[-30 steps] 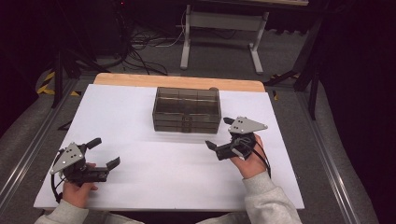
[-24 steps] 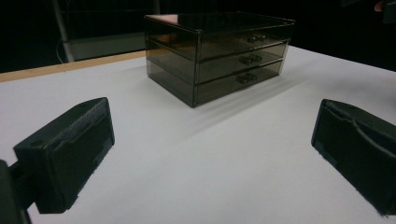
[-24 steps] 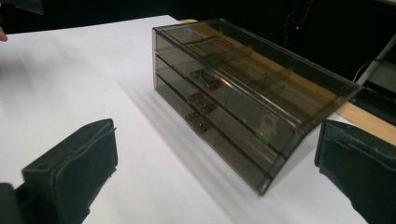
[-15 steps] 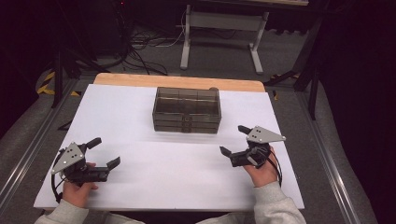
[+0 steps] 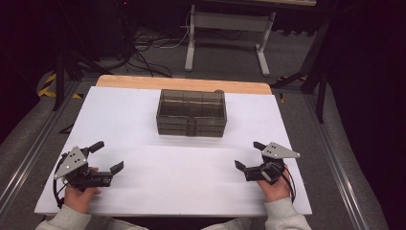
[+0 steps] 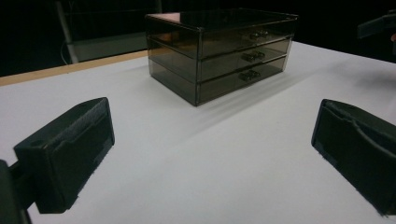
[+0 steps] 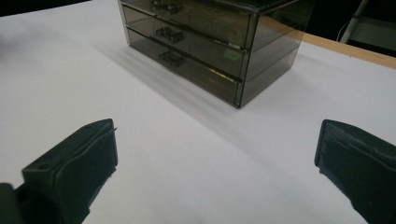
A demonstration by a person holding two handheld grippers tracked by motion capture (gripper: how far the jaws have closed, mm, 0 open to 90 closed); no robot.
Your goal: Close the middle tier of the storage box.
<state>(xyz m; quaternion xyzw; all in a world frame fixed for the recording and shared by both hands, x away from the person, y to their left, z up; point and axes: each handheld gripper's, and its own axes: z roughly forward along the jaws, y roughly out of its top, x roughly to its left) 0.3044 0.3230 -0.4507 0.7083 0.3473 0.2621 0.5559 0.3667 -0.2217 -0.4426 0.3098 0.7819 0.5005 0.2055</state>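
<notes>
Holding both tools low near my edge of the table [image 5: 143,110], I have the left gripper [image 5: 106,157] with its jaws spread wide apart and nothing between them; in the left gripper view its two black pads [image 6: 70,154] frame bare white tabletop. The right gripper [image 5: 250,155] is likewise gaping and empty, its pads [image 7: 74,172] well separated in the right gripper view, with only white surface in the gap.

Beyond the grippers, well apart from both and roughly midway between them, sits the smoky drawer box [image 5: 191,112]. It stands toward the far side of the table, square to my edge, with its front facing me. From the left gripper view I can count three stacked drawers, each with a small handle [image 6: 251,56] at the centre of its face. All three fronts look flush with the case, so I judge every drawer to be closed. A small green shape shows faintly through the side wall in the right gripper view; I cannot tell what it is.

As I read it, the work on the box has no visible result yet: nothing is gripped, nothing is pulled out, and no handle is touched. What remains is the whole approach and whatever pull or grasp follows.
</notes>
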